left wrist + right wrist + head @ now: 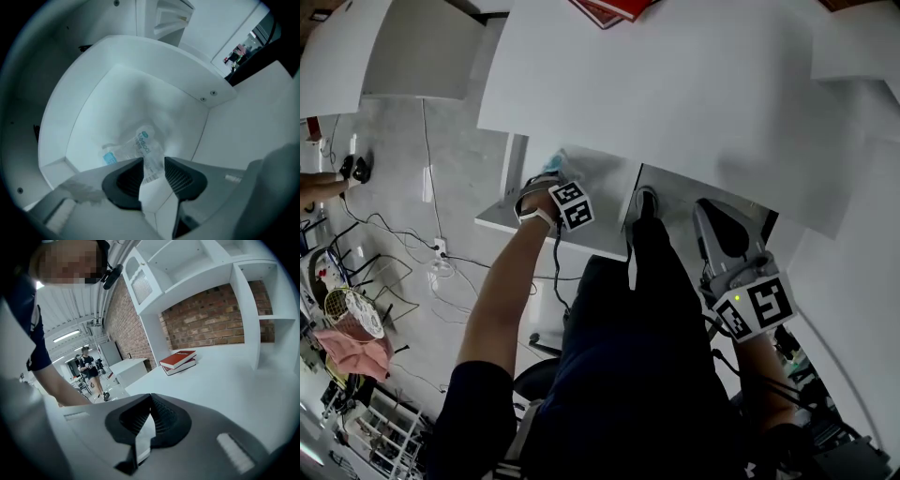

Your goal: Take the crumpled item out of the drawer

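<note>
The crumpled item [143, 146], a squashed clear plastic bottle with a blue-printed label, lies on the floor of the open white drawer [89, 98]. My left gripper [153, 163] reaches down into the drawer. Its jaws stand apart just above the near end of the bottle, and the pads do not press on it. In the head view the left gripper [549, 173] is inside the drawer [534, 232], under the desk top's edge, with a bit of the bottle [560, 159] showing. My right gripper [712, 214] hangs beside the drawer; its jaws [151, 400] are shut on nothing.
The white desk top [675, 84] overhangs the drawer. Two red books [179, 360] lie on the desk by the brick wall and white shelves [243, 296]. Cables [394, 234] trail over the floor at left. A person [89, 365] stands far off.
</note>
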Motion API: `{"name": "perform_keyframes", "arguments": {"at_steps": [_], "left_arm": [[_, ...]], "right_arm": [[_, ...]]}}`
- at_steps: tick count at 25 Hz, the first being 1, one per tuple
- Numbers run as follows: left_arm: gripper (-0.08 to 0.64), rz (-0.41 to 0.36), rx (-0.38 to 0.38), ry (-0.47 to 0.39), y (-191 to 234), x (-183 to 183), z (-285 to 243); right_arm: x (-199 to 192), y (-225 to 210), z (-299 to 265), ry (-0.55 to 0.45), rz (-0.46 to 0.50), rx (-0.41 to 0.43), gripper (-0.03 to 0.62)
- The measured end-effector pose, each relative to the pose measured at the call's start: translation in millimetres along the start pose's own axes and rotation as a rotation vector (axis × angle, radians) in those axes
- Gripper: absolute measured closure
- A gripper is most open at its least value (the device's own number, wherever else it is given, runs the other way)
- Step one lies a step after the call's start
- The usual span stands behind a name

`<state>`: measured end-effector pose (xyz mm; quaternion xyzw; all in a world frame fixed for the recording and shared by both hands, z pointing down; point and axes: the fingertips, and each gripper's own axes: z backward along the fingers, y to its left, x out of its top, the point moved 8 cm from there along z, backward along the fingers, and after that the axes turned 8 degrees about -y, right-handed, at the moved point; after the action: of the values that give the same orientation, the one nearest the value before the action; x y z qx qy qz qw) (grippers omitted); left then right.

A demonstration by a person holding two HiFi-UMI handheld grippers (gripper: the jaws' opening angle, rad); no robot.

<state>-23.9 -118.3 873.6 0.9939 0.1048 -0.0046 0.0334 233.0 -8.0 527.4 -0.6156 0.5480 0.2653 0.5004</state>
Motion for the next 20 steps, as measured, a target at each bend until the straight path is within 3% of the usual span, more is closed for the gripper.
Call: {"name": "perform_keyframes", "arguments": {"at_steps": [3, 7, 11, 20], "left_arm": [[0.42, -0.034, 0.015, 0.024, -2.0, 0.1, -8.9], [0.459, -0.021, 0.027, 0.008, 1.9, 0.7, -13.3], [0.531, 0.002, 0.058, -0.046, 6.9, 1.9, 1.1], [0.54, 0.06, 0.155, -0.174, 28.4, 0.8, 51.7]], "right_arm": [[-4.0, -2.2, 2.5, 0.007, -0.01, -0.009, 0.589], [-7.7, -1.0, -0.3, 0.015, -0.016, -0.003, 0.589], [-6.3, 5.2, -1.0, 0.014, -0.016, 0.012, 0.589], [4.6, 22.7, -26.3, 0.023, 0.015, 0.115, 0.589]]}}
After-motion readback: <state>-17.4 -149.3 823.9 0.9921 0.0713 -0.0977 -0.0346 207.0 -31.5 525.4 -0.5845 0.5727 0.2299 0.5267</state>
